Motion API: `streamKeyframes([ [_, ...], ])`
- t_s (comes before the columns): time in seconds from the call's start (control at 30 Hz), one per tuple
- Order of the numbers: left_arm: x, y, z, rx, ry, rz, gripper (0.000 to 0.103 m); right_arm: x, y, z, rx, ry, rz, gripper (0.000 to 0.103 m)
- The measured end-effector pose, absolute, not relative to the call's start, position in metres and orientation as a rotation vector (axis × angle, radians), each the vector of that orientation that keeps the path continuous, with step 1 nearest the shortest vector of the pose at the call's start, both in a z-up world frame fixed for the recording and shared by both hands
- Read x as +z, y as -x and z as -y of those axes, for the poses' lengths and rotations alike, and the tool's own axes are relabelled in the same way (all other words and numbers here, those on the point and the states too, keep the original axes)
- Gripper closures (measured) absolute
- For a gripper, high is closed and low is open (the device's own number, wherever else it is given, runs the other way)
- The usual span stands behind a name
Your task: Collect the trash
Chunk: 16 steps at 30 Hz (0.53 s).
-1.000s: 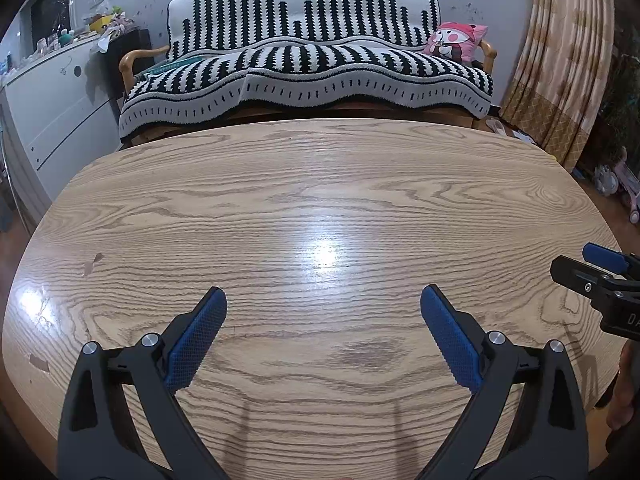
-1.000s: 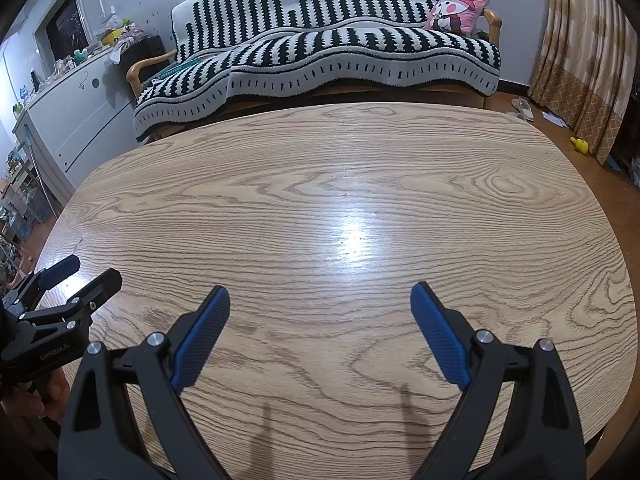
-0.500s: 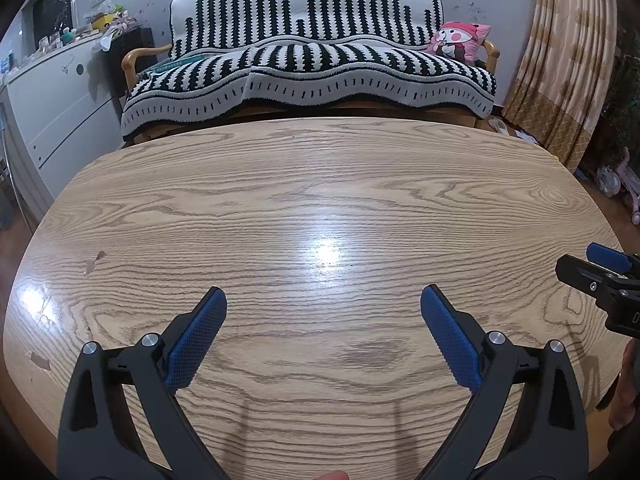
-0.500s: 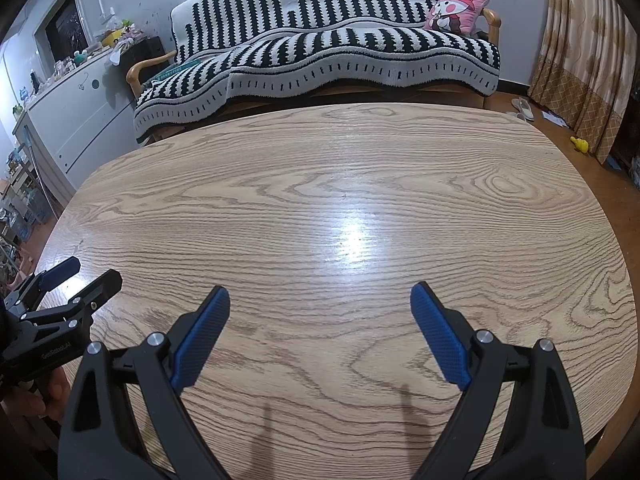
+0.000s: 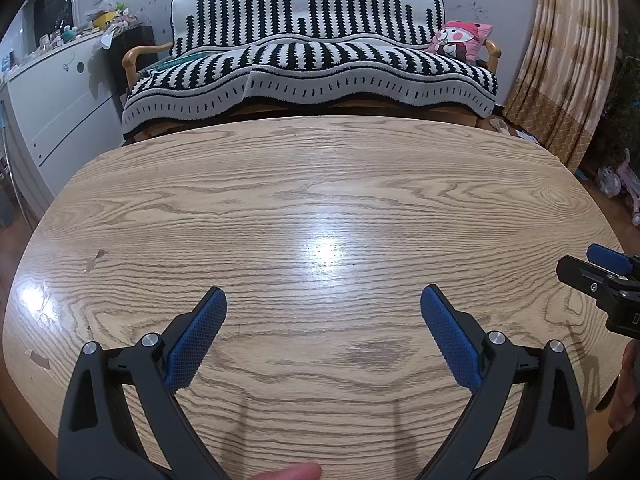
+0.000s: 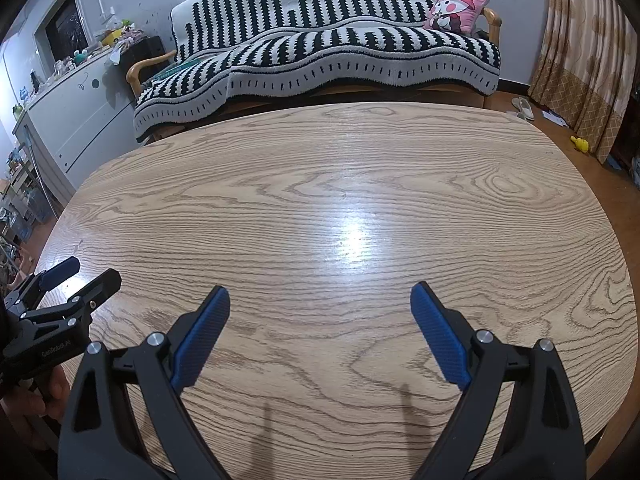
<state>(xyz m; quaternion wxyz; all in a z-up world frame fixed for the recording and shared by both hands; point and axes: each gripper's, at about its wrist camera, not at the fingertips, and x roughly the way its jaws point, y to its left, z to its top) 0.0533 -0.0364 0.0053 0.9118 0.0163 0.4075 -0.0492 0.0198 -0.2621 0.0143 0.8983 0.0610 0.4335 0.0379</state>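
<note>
Left hand-held gripper (image 5: 323, 334) first: I see its blue pads (image 5: 196, 340) spread wide with nothing between them, hovering over the near part of the wooden counter (image 5: 320, 184). Off to its left the counter surface shows a small dark chip (image 5: 94, 260). Straight ahead of it, past the far counter edge, stands a sofa under a black-and-white striped blanket (image 5: 312, 68), with a pink cushion (image 5: 460, 40) at the sofa's right end. To its right I hold the right hand-held gripper (image 6: 320, 334), jaws equally wide and empty above the same counter. I can make out no trash near either one
</note>
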Motion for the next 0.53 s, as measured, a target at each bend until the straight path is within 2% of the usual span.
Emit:
streamKeyframes([
  [0.43,0.008,-0.06,0.031,-0.077,-0.047,-0.832,0.008,0.014,-0.021,0.267,0.065,-0.129,-0.898,0.014],
  [0.53,0.005,-0.066,0.026,-0.076,-0.041,-0.842,0.008,0.011,-0.022,0.271,0.047,-0.125,-0.9,0.011],
])
